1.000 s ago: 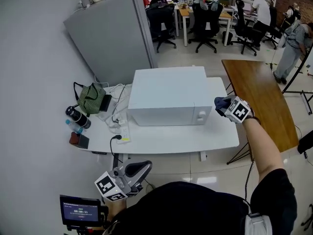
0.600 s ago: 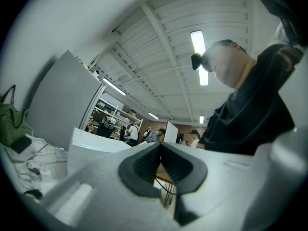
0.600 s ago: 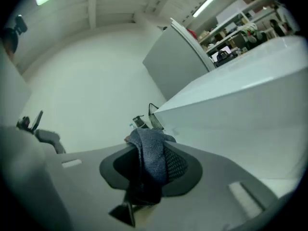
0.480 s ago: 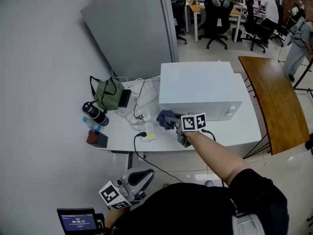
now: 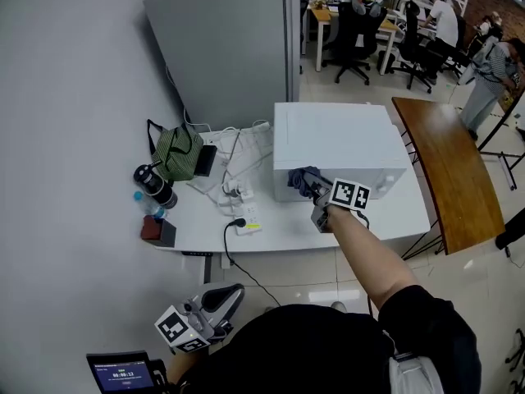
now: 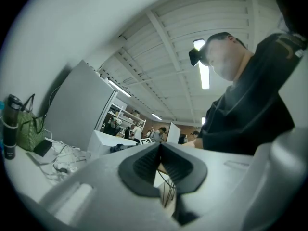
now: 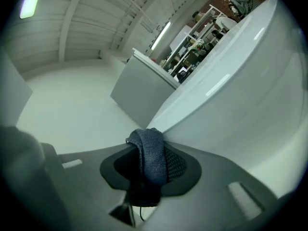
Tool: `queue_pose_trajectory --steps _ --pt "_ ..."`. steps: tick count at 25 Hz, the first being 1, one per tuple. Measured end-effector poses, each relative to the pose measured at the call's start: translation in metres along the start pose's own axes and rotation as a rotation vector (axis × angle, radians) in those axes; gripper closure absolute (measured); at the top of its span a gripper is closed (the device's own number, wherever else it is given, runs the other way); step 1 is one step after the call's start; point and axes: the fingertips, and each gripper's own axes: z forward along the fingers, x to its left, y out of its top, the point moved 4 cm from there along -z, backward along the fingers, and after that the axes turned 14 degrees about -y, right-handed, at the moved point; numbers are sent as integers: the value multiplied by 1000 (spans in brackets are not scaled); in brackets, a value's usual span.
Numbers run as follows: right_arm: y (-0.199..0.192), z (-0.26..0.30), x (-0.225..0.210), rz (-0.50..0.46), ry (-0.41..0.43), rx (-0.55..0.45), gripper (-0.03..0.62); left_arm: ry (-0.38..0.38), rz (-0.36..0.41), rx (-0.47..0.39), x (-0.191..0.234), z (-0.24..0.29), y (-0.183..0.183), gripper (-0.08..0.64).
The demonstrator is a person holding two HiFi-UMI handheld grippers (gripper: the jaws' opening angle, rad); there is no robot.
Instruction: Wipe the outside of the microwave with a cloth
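A white microwave [image 5: 339, 146] stands on the white desk [image 5: 287, 228]. My right gripper [image 5: 316, 194] is shut on a dark blue cloth [image 5: 305, 180], which it holds against the left part of the microwave's front face. In the right gripper view the cloth [image 7: 151, 155] is pinched between the jaws, with the microwave's white surface [image 7: 245, 81] close on the right. Low at the bottom left, off the desk, my left gripper [image 5: 215, 306] hangs with jaws shut and nothing held; its own view shows my left gripper [image 6: 160, 161] pointing up toward the ceiling.
On the desk's left lie a green bag [image 5: 174, 153], a black bottle [image 5: 152, 184], a small dark box [image 5: 156, 231] and a power strip with cables [image 5: 238, 195]. A grey partition [image 5: 230, 48] stands behind. A wooden table [image 5: 447, 171] is on the right; people sit at office desks beyond.
My right gripper carried the cloth from the microwave's right side round to its front, and now holds it against the front's left part. The head view has shifted; the left gripper stays low.
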Motion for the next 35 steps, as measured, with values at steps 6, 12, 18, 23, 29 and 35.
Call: queue_pose_trajectory --steps 6,12,18,23,29,35 --pt "95 -116 -138 54 -134 -127 497 -64 10 47 -11 91 -31 555" --pt "149 -185 -216 15 -145 -108 497 -119 8 51 -41 186 -53 555" --pt "129 -192 -203 -45 -125 -83 497 -67 -5 67 -40 160 -57 555" --pt "4 -62 -70 -99 33 136 497 -9 -5 52 -27 79 -46 555" --pt "-81 69 22 -101 44 222 497 95 -29 95 -19 -29 -39 555" --pt "-67 53 -12 -19 -45 164 499 117 -27 88 -12 -44 -34 555"
